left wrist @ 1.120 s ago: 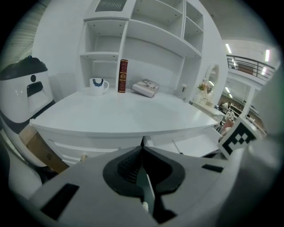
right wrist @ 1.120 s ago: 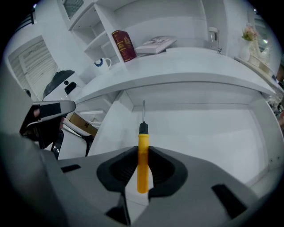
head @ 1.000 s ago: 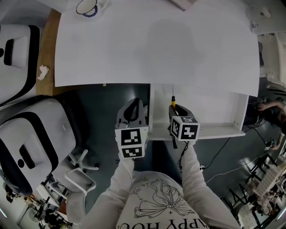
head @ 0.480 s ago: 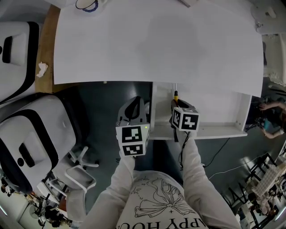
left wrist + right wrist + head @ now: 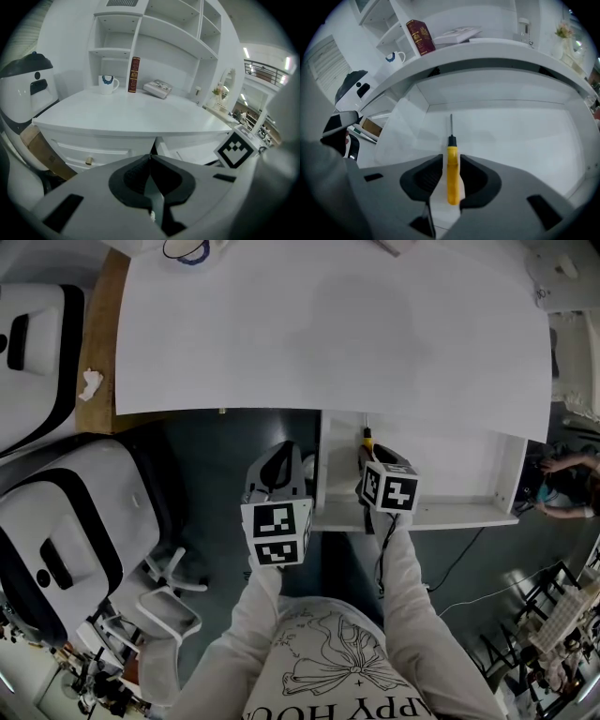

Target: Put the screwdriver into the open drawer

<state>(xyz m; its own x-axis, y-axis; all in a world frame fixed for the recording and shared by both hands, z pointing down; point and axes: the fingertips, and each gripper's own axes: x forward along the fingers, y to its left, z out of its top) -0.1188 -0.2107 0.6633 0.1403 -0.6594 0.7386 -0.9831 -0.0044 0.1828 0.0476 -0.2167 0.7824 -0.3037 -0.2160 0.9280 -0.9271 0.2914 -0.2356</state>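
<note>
A screwdriver (image 5: 367,438) with a yellow handle (image 5: 452,176) and a thin dark shaft is clamped in my right gripper (image 5: 371,452), which is shut on the handle. Its shaft points toward the back of the open white drawer (image 5: 450,474). In the right gripper view my right gripper (image 5: 451,159) holds it just over the drawer floor (image 5: 511,131), near the drawer's left wall. My left gripper (image 5: 284,450) hangs left of the drawer, over the dark floor. In the left gripper view its jaws (image 5: 150,157) are shut with nothing between them.
The white desk top (image 5: 328,324) overhangs the back of the drawer. A mug (image 5: 108,84), a red book (image 5: 135,75) and a flat book (image 5: 157,89) stand at its far side under shelves. White machines (image 5: 66,521) and a chair base (image 5: 173,587) stand to the left.
My right gripper has moved a little forward with the screwdriver, deeper over the drawer toward the desk edge. The left gripper has hardly shifted.
</note>
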